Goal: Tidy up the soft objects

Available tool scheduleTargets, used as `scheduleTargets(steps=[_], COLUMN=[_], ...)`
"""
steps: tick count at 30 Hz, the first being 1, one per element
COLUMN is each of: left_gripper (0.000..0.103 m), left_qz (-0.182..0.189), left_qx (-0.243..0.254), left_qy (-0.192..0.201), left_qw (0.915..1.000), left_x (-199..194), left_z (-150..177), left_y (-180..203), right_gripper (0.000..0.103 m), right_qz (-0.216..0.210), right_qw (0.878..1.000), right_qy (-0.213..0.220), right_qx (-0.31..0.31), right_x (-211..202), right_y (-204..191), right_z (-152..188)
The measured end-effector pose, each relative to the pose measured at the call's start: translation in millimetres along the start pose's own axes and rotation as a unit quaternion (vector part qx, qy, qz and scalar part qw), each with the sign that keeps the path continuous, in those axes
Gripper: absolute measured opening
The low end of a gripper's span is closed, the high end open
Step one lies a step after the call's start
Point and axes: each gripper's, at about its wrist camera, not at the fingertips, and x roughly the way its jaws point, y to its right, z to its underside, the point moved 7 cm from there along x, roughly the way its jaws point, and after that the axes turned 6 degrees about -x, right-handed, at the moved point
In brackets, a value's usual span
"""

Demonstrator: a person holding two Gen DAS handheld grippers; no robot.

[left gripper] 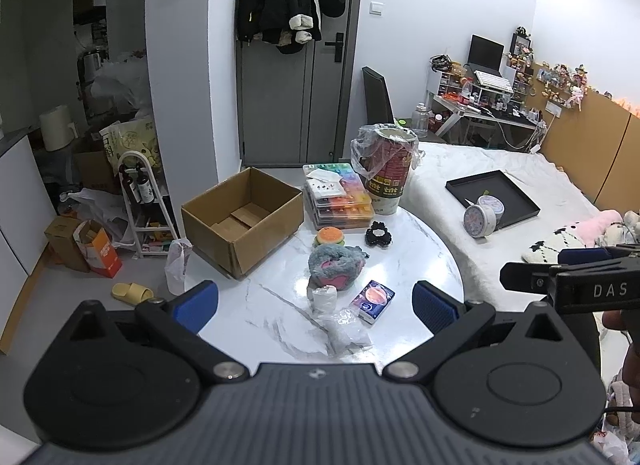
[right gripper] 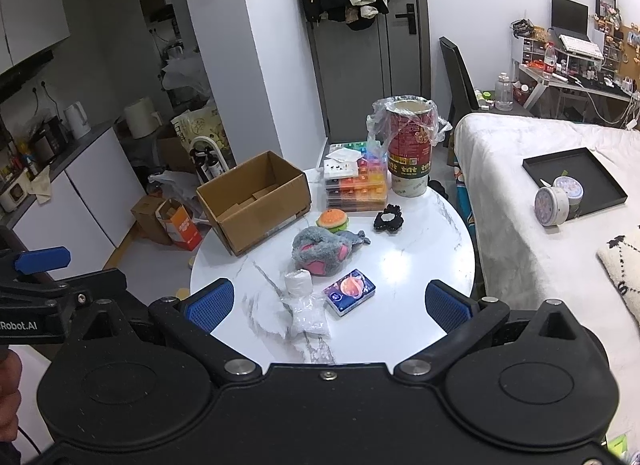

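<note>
On the round white marble table (left gripper: pixel 400 249) (right gripper: pixel 420 249) lie a grey and pink plush paw (left gripper: pixel 336 267) (right gripper: pixel 324 251), a burger-shaped squishy toy (left gripper: pixel 330 237) (right gripper: pixel 333 221), a black scrunchie (left gripper: pixel 377 234) (right gripper: pixel 387 217), a white roll (left gripper: pixel 323 297) (right gripper: pixel 299 283), a clear plastic bag (left gripper: pixel 346 331) (right gripper: pixel 308 317) and a blue tissue pack (left gripper: pixel 373 301) (right gripper: pixel 350 291). An open, empty cardboard box (left gripper: pixel 244 221) (right gripper: pixel 256 201) stands at the table's left. My left gripper (left gripper: pixel 316 305) and my right gripper (right gripper: pixel 328 301) are both open and empty, above the table's near edge.
Stacked colourful plastic cases (left gripper: pixel 338 195) (right gripper: pixel 356 181) and a tall bag-lined paper tub (left gripper: pixel 386 171) (right gripper: pixel 410 145) stand at the table's back. A bed (left gripper: pixel 500 193) (right gripper: pixel 540 185) with a black tray (left gripper: pixel 492 197) (right gripper: pixel 574 181) lies to the right. Floor clutter is at the left.
</note>
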Motion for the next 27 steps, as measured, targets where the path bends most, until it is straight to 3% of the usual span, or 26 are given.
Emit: scheduleTargets(steps=[16,27], left_gripper=[0.102,0.102], left_qz=[0.000,0.005], left_qx=[-0.001,-0.008], left_qy=[-0.011,-0.046], left_qw=[0.9999,0.9989], left_x=[5,32], left_z=[6,10], left_y=[1,-1], right_gripper=[0.103,0.103], right_qz=[-0.005,-0.013], right_qw=[1.000,0.999], right_qy=[-0.011,-0.038], right_qx=[-0.005,0.001], right_x=[5,27], right_y=[0,8], right_z=[5,17])
